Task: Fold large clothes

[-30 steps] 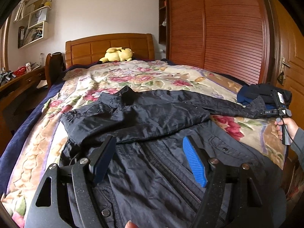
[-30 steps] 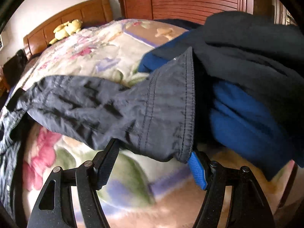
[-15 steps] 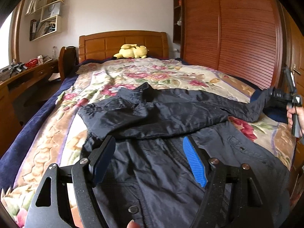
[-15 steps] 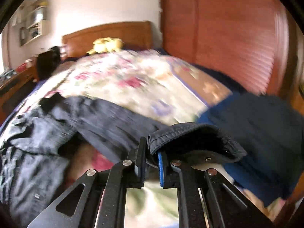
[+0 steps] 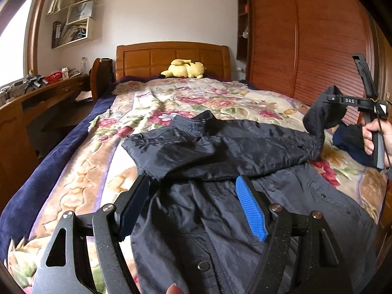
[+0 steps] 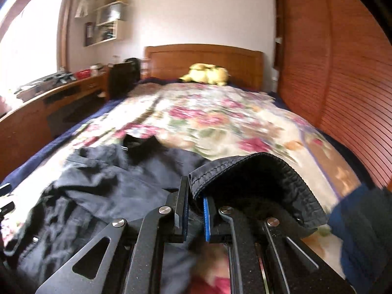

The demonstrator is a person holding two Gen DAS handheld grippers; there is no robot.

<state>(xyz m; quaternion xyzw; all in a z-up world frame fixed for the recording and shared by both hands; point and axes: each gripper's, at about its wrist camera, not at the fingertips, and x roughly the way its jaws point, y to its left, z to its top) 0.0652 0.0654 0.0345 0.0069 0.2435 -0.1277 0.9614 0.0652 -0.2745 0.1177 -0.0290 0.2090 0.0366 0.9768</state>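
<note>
With our right tongs [image 6: 194, 212] clamped on the jacket [image 5: 220, 152] sleeve cuff [image 6: 257, 171], we should carry it across the chest, keeping the left tongs [image 5: 196, 208] released and clear.

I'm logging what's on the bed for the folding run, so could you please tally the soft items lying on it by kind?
Black jackets: 1, the black jacket spread out, its cuff clamped in the right gripper.
Dark blue clothes piles: 1, the blue pile at the bed's right edge.
Plush toys: 1, the yellow plush by the headboard.
Total: 3
</note>
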